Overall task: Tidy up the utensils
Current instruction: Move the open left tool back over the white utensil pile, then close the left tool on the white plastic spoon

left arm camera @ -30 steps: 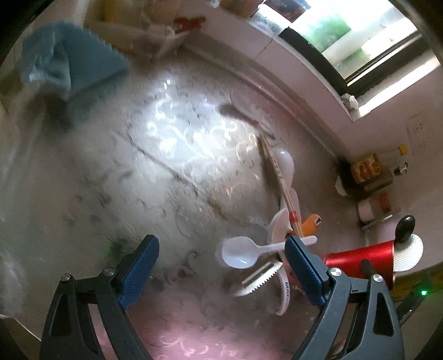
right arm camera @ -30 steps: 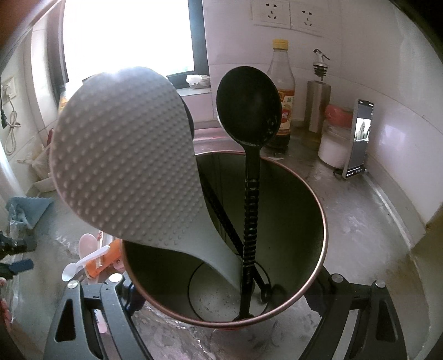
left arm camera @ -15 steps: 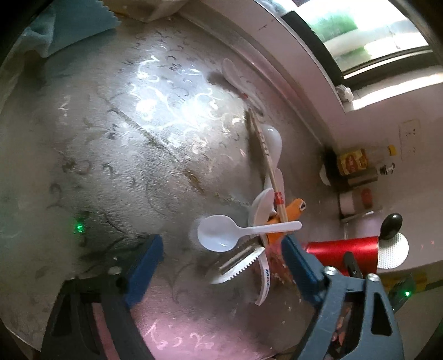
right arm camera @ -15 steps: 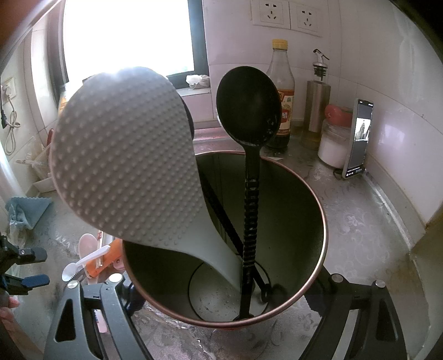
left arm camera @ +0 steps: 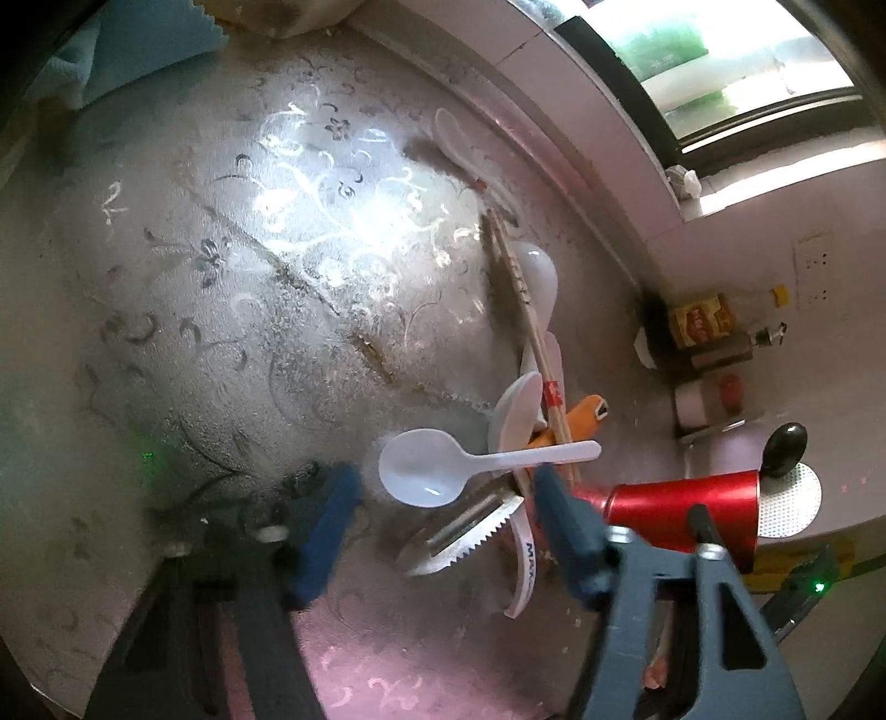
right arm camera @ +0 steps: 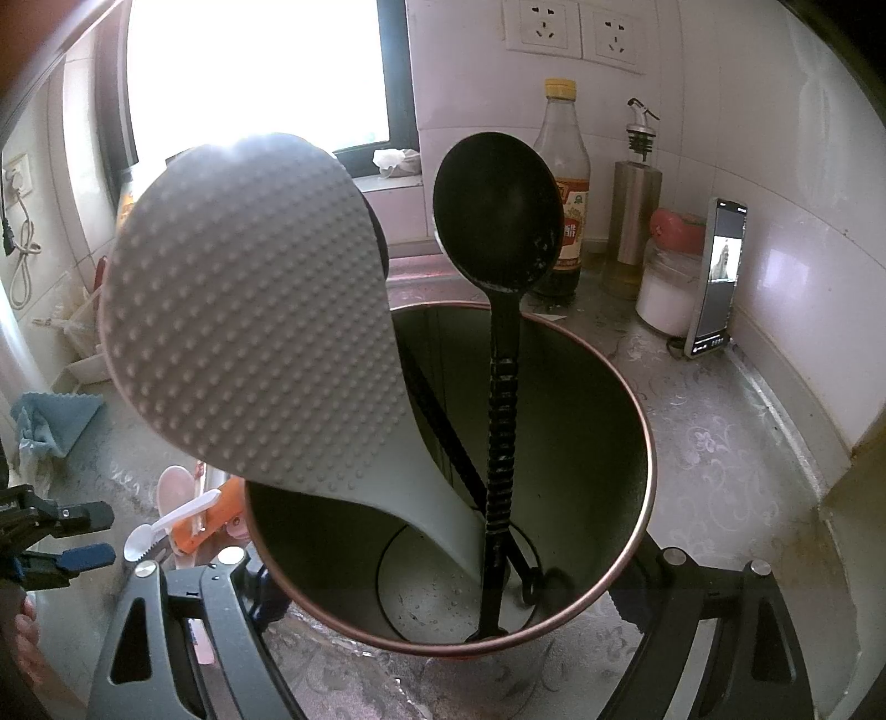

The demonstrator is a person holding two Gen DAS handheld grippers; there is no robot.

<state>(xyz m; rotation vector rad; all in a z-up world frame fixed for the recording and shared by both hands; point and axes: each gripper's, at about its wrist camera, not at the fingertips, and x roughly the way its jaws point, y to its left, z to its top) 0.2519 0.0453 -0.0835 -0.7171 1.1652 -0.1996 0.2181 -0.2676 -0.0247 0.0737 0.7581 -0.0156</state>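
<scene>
In the left wrist view a pile of utensils lies on the counter: a white plastic spoon (left arm camera: pixel 443 465), a serrated peeler (left arm camera: pixel 459 537) with an orange handle (left arm camera: pixel 581 415), wooden chopsticks (left arm camera: pixel 526 315) and white ceramic spoons (left arm camera: pixel 534 271). My left gripper (left arm camera: pixel 443 526) is open, its fingers either side of the plastic spoon's bowl. The red utensil holder (left arm camera: pixel 686 509) stands to the right. In the right wrist view my right gripper (right arm camera: pixel 443 603) is shut on the holder (right arm camera: pixel 609 554), which holds a grey rice paddle (right arm camera: pixel 249 354) and a black ladle (right arm camera: pixel 498 221).
A blue cloth (left arm camera: pixel 138 50) lies at the counter's far left. Bottles (right arm camera: pixel 565 183), a jar (right arm camera: pixel 670 288) and a propped phone (right arm camera: pixel 717 277) stand along the tiled wall. A window ledge (left arm camera: pixel 609 111) runs behind the utensils.
My left gripper has moved forward and down toward the pile and its jaws have narrowed; the white plastic spoon now lies between the fingertips. The right gripper and holder have stayed still.
</scene>
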